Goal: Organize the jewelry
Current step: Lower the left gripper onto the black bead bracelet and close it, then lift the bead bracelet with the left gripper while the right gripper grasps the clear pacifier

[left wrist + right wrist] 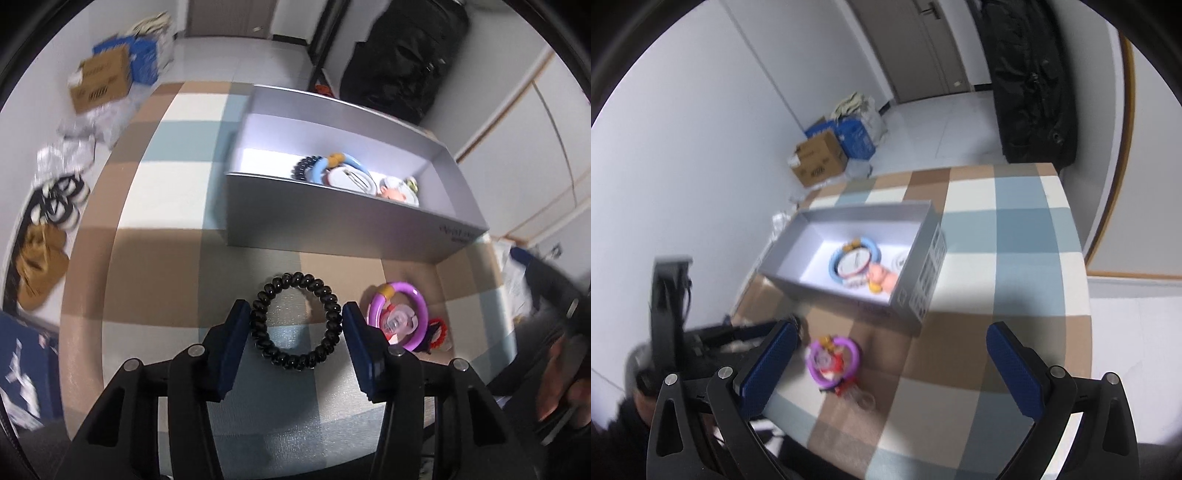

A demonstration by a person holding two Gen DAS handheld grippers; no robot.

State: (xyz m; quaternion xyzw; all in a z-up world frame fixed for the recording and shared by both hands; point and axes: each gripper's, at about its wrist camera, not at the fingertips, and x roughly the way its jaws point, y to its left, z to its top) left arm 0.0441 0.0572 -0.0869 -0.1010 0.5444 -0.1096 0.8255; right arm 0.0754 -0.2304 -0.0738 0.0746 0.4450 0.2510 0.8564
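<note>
Tablecloth (177,155): checked in brown, cream and pale blue, covering the table under both my tongs.

Box (332,225): grey, open-topped, on the cloth ahead of me. Inside lie a blue ring (334,166), a dark coil tie (304,167) and a small doll figure (397,190).

Black coil (295,319): spiral hair tie, flat on the cloth just short of the box. My left gripper (295,332) straddles it, blue pads (236,347) at either side of the loop; I cannot tell whether they press on it.

Purple ring (400,314): on the cloth right of the coil, with a red piece (439,330) beside it.

Right gripper (892,363): jaws spread wide, nothing between them, above the cloth near the purple ring.
</note>
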